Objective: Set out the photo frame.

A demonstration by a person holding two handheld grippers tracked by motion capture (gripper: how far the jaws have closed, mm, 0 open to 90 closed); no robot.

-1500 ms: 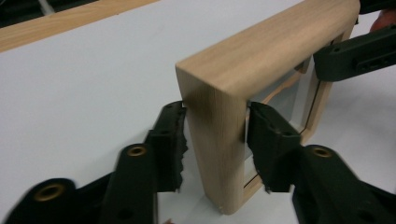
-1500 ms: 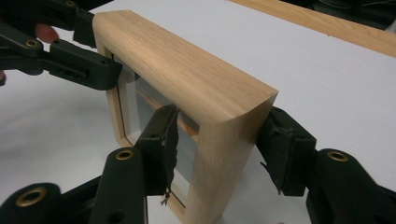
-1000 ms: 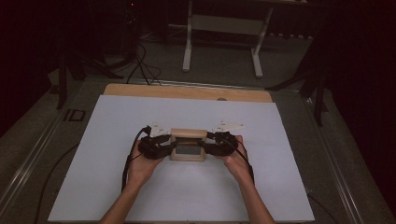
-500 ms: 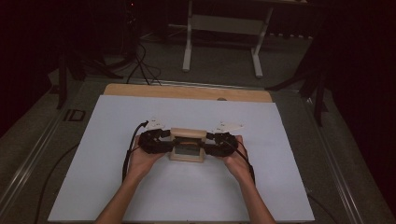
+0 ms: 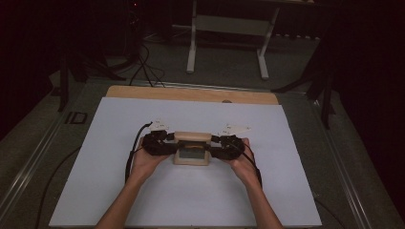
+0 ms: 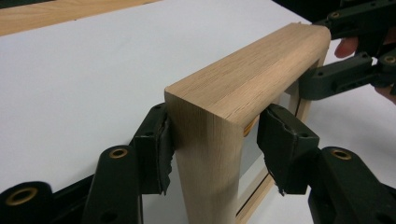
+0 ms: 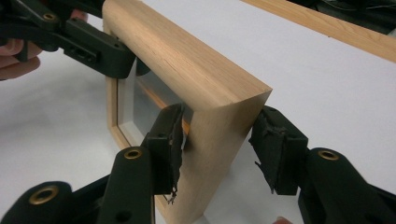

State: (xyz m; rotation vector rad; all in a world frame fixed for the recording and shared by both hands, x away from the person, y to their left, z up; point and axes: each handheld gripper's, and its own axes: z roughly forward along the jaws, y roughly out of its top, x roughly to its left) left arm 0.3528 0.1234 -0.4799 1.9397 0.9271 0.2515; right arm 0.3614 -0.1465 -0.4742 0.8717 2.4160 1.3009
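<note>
Left claw (image 5: 168, 145) sat at the 9 o'clock end of the wooden frame (image 5: 191, 149), jaws straddling that end post. In the left gripper view the near-side pad pressed the wood; the far-side pad stood just off the inner face, a sliver of gap showing. So: spread around the post, not fully pinching.

The wooden frame stood upright on its long edge at mid-worktop (image 5: 119, 191), glazed panel facing the person. Against the frames from a second earlier it had barely shifted, perhaps a touch toward 12 o'clock, both hands travelling with it. My reading: the frame was being steadied or nudged between the two claws, not lifted.

Right claw (image 5: 218, 147) mirrored it at the 3 o'clock end. In the right gripper view the inner pad touched the post near the glass; the outer pad stood clear of the wood. Spread as well, bracketing the post.

Room: white sheet open on all sides of the frame, widest toward 6 o'clock between the forearms. The wooden strip (image 5: 191, 93) of worktop edge lay at 12 o'clock, well apart. Left cable (image 5: 132, 155) looped at 9 o'clock beside the hand, a possible snag if the frame slid that way.
</note>
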